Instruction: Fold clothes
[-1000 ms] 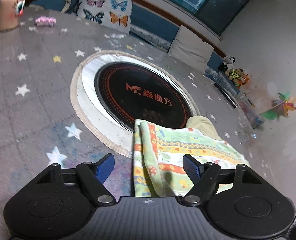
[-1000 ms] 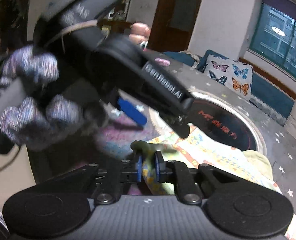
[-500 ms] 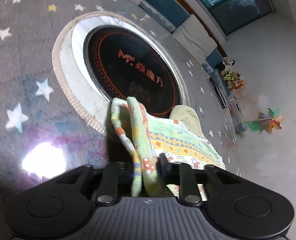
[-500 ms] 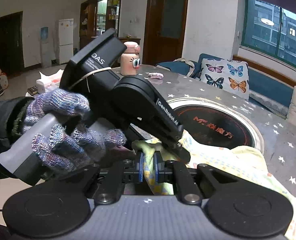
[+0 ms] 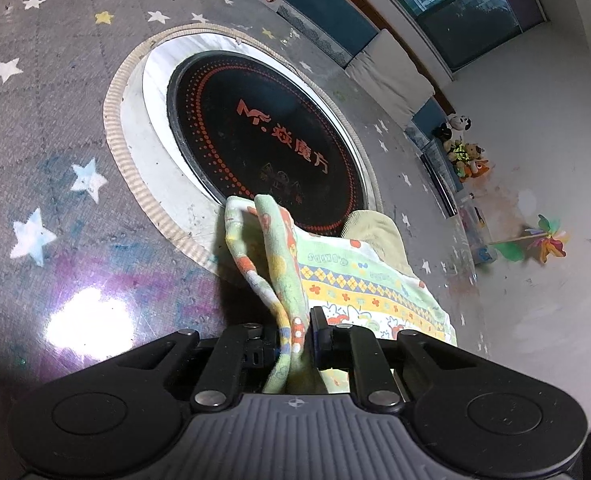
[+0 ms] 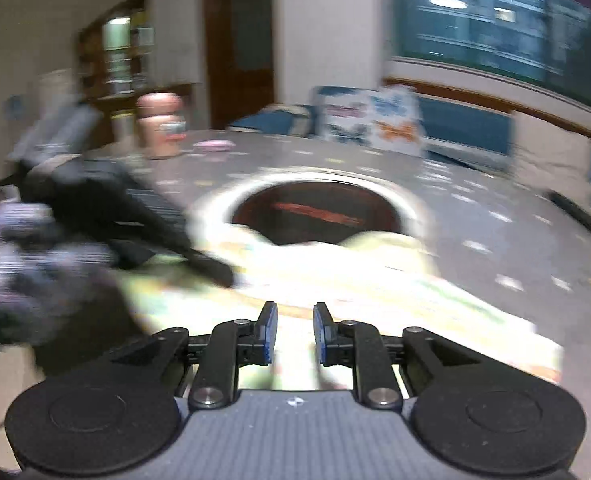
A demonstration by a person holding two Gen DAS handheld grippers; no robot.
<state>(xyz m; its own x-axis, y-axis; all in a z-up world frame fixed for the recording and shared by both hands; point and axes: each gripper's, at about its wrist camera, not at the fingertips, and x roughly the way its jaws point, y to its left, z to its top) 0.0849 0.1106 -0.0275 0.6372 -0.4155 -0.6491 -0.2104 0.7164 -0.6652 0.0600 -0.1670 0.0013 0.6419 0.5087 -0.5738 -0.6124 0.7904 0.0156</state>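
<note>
A pale green patterned garment point(image 5: 359, 280) lies on the round table next to the black hotplate point(image 5: 267, 148). My left gripper point(image 5: 295, 332) is shut on a bunched edge of it, which rises in two folds ahead of the fingers. In the blurred right wrist view, my right gripper point(image 6: 294, 332) is partly open with nothing between its blue pads point(image 6: 269, 332); it hovers above the garment point(image 6: 335, 280). The left gripper's body point(image 6: 107, 208) and the gloved hand holding it are at the left.
The grey star-print tablecloth point(image 5: 55, 140) covers the table. A pink bottle point(image 6: 161, 126) and a small pink item point(image 6: 214, 144) stand at the far side. Butterfly cushions point(image 6: 391, 124) line a bench behind. Toys and a pinwheel point(image 5: 545, 240) lie on the floor.
My right gripper has let go of the garment, opened a little and moved fast, blurring its view. My left gripper shut on the garment's edge and stays shut on it.
</note>
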